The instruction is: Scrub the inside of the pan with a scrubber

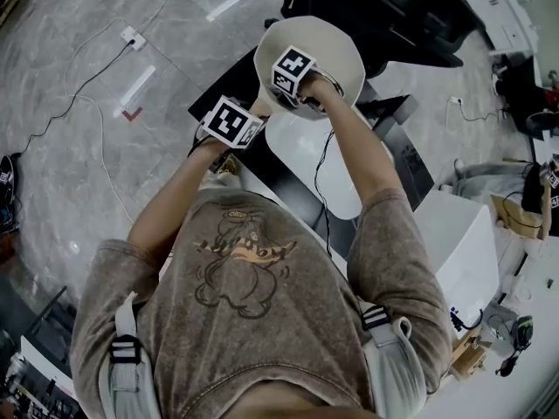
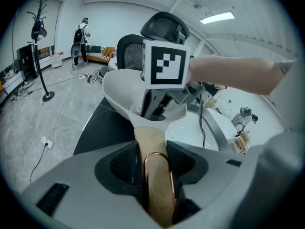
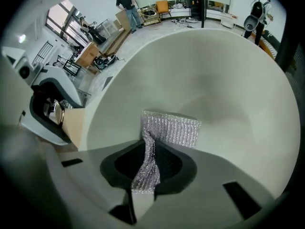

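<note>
A cream pan [image 1: 347,52] is held tilted in the air above a white table. My left gripper [image 2: 155,151] is shut on the pan's wooden handle [image 2: 153,142], which carries a copper hanging ring. In the head view the left gripper [image 1: 231,122] sits at the pan's near-left rim. My right gripper [image 1: 295,77] reaches into the bowl. It is shut on a silver mesh scrubber [image 3: 167,130], whose free end lies flat against the pan's inner wall [image 3: 219,75]. From the left gripper view, the right gripper's marker cube [image 2: 164,63] stands inside the pan [image 2: 116,92].
Under the pan lies a white table [image 1: 306,160] on a black mat. Black office chairs [image 1: 393,11] stand behind it. A white cabinet [image 1: 463,251] is at the right. Cables and a power strip [image 1: 133,37] lie on the floor. A person [image 2: 80,37] stands far off.
</note>
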A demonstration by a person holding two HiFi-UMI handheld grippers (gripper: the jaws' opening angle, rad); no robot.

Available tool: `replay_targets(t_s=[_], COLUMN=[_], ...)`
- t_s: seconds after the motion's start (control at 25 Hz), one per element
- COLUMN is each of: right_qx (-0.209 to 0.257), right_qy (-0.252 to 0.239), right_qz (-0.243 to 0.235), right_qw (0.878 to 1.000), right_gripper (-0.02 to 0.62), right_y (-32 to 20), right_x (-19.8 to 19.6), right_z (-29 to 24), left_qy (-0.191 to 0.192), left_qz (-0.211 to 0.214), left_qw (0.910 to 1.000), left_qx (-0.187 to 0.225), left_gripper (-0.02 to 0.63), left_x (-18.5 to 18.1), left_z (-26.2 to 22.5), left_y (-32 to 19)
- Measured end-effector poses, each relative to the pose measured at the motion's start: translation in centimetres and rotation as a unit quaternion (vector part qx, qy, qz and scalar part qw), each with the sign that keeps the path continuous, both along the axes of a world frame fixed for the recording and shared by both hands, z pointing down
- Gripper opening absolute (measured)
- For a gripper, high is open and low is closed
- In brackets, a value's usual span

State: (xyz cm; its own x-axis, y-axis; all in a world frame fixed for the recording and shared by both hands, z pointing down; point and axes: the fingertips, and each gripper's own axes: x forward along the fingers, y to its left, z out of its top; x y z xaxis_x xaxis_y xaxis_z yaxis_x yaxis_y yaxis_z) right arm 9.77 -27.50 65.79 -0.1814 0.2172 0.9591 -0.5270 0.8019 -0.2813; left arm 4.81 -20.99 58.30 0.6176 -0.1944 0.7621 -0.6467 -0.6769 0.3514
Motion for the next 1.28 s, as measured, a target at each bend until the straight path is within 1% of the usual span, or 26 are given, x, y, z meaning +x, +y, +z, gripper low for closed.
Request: replay_targets(t_s=[0.12, 0.24, 0.4, 0.6, 0.8, 0.96, 1.08, 1.16, 1.28], right_qx=[0.012, 0.035, 0.083, 0.132, 0.166, 0.189, 0.206, 0.207, 0.197], right_qy=[0.002, -0.002, -0.011, -0.026, -0.021, -0.017, -0.002, 0.009, 0.022], right_qz=[0.000, 0.010, 0.043, 0.085, 0.106, 0.100, 0.097, 0.103, 0.112], right_qw=[1.000, 0.999, 0.996, 0.987, 0.980, 0.977, 0.974, 0.973, 0.974], right_gripper=[0.081, 0.081, 0.081, 0.081, 0.083, 0.083, 0.083, 0.083, 0.083], right_y=[-1.2, -2.8, -6.0, -9.4, -11.8, -13.3, -14.1, -14.4, -14.2], right_x=[-0.9, -1.6, -2.1, -1.6, -0.4, 1.2, 3.1, 4.5, 6.2], right_z=[0.2, 0.3, 0.6, 0.6, 0.6, 0.7, 0.7, 0.8, 0.8], left_qy=[0.003, 0.007, 0.011, 0.008, 0.010, 0.011, 0.012, 0.014, 0.018], left_qz=[0.001, -0.001, -0.001, -0.002, -0.002, -0.004, -0.007, -0.008, -0.007], left_qw=[1.0000, 0.9999, 0.9999, 0.9998, 0.9998, 0.9997, 0.9996, 0.9995, 0.9994], left_qx=[-0.006, -0.009, -0.009, -0.015, -0.018, -0.023, -0.026, -0.029, -0.028], left_gripper=[0.202, 0.202, 0.202, 0.202, 0.202, 0.202, 0.202, 0.202, 0.202], left_x=[0.1, 0.2, 0.4, 0.1, 0.0, -0.1, -0.2, -0.3, -0.3], left_z=[-0.1, -0.1, -0.1, 0.1, 0.0, 0.2, 0.2, 0.2, 0.1], left_y=[0.2, 0.2, 0.1, 0.2, 0.2, 0.2, 0.2, 0.2, 0.1])
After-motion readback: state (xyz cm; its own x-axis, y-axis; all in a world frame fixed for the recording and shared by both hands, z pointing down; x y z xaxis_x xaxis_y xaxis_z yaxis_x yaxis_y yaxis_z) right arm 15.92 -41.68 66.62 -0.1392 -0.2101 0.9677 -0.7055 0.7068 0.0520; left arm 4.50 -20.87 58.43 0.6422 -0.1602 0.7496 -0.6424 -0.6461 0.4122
